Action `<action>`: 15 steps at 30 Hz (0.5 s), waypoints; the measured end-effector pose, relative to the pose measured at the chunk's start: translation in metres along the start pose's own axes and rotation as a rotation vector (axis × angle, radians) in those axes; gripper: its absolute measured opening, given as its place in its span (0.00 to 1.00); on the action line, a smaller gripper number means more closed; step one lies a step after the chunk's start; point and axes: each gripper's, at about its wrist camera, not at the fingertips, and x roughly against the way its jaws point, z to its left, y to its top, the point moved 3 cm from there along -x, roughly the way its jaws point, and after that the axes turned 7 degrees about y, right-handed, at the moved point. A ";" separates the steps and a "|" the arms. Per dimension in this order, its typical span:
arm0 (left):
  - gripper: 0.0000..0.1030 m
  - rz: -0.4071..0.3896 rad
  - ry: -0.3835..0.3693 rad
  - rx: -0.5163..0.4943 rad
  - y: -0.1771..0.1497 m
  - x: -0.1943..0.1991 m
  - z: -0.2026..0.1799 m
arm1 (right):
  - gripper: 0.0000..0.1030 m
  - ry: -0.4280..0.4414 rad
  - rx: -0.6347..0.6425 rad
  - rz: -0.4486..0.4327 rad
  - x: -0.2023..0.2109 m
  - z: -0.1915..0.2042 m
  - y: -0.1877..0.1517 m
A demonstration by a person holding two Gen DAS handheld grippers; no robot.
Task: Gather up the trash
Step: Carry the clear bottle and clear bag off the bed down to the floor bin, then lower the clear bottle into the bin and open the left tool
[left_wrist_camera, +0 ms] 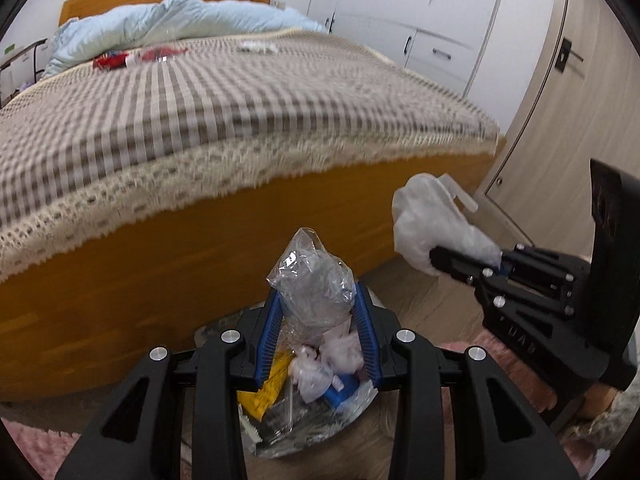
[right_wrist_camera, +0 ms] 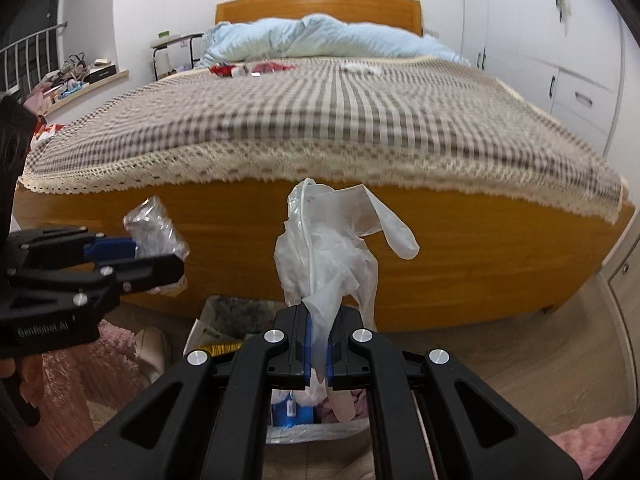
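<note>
My left gripper is shut on a crumpled clear plastic wrapper, pinched between its blue pads. It hangs over a lined trash bin that holds a yellow wrapper, white tissues and a blue item. My right gripper is shut on a thin translucent white glove, which sticks up in front of the bed's wooden footboard. The bin also shows below the right fingers. Each gripper appears in the other's view: the right gripper with the glove, the left gripper with the wrapper.
More litter lies far up the checked bedspread: red wrappers and a white tissue. A pink rug and a pale shoe lie left of the bin. White wardrobes stand on the right, and a door too.
</note>
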 end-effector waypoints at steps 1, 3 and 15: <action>0.33 0.011 0.004 -0.003 -0.002 -0.003 0.000 | 0.05 0.008 -0.018 0.017 -0.004 -0.002 -0.003; 0.33 0.034 0.013 -0.007 -0.008 -0.008 0.001 | 0.05 0.017 -0.036 0.043 -0.009 -0.006 -0.007; 0.33 0.183 0.008 0.053 -0.031 -0.041 0.020 | 0.05 0.026 -0.041 0.132 -0.027 -0.008 -0.021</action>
